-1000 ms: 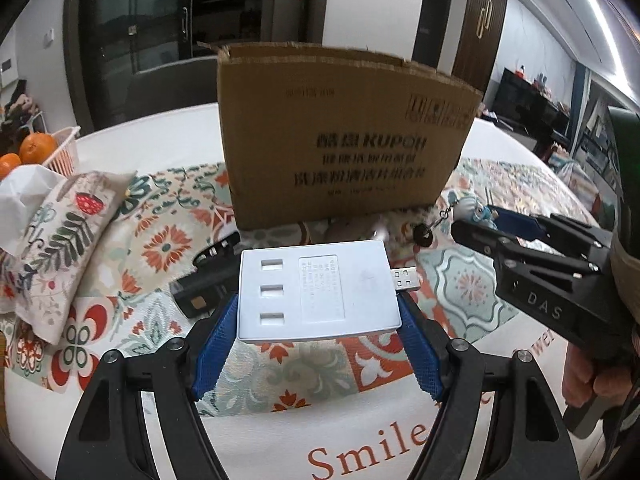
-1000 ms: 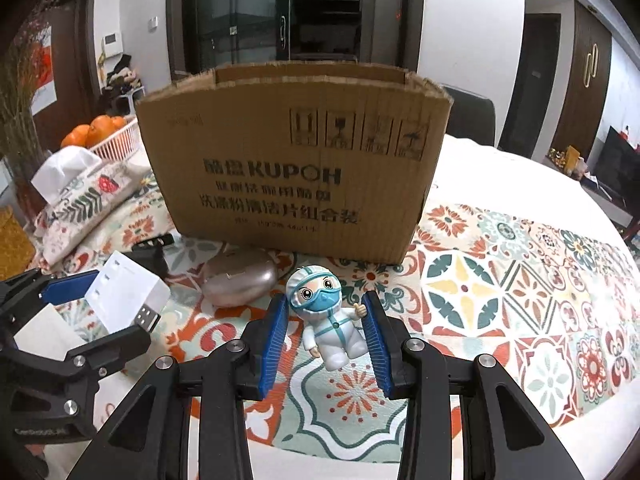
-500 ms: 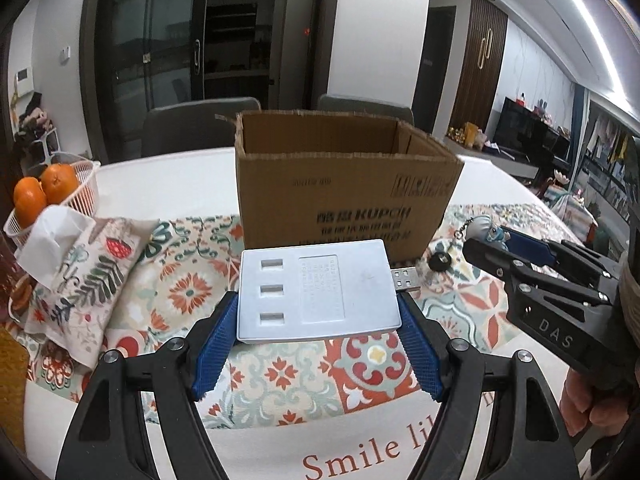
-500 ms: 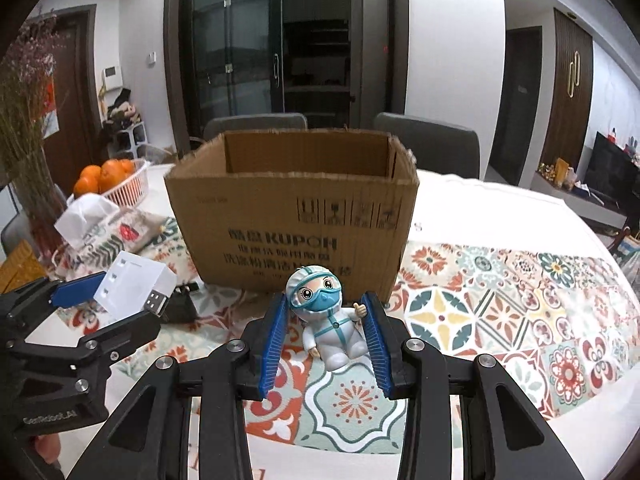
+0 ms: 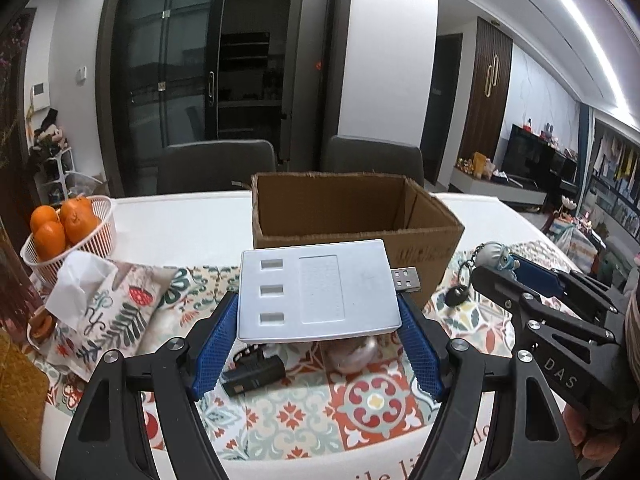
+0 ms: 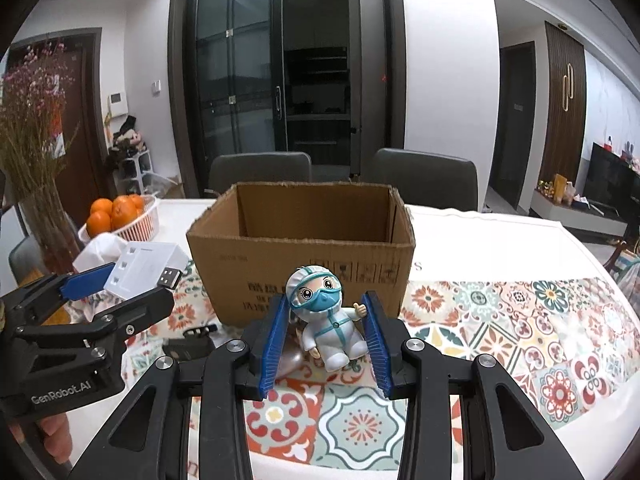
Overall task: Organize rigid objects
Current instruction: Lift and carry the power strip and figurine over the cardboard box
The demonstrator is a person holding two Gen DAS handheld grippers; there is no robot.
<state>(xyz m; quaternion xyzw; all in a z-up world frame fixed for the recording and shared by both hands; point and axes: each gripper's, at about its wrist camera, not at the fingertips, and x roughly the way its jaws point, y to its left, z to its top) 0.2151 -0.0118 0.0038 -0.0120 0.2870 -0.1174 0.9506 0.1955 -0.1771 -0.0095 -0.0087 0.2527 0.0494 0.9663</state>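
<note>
Dining table [image 6: 500,236] hosting open cardboard box [image 6: 304,256] at 12 o'clock | your left gripper [image 5: 318,340] is clamping white USB hub [image 5: 316,288] | your right gripper [image 6: 326,338] is pinching medic figurine [image 6: 330,320] | risk: hub's plug snagging box rim.

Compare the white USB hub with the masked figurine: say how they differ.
The hub is a flat white slab with three slots and a USB plug; the figurine is a rounded doll in a white suit and blue mask. The hub lies flat in the left tool; the figurine stands upright in the right tool. Both are gripped between blue pads, held above the table before the cardboard box.
</note>
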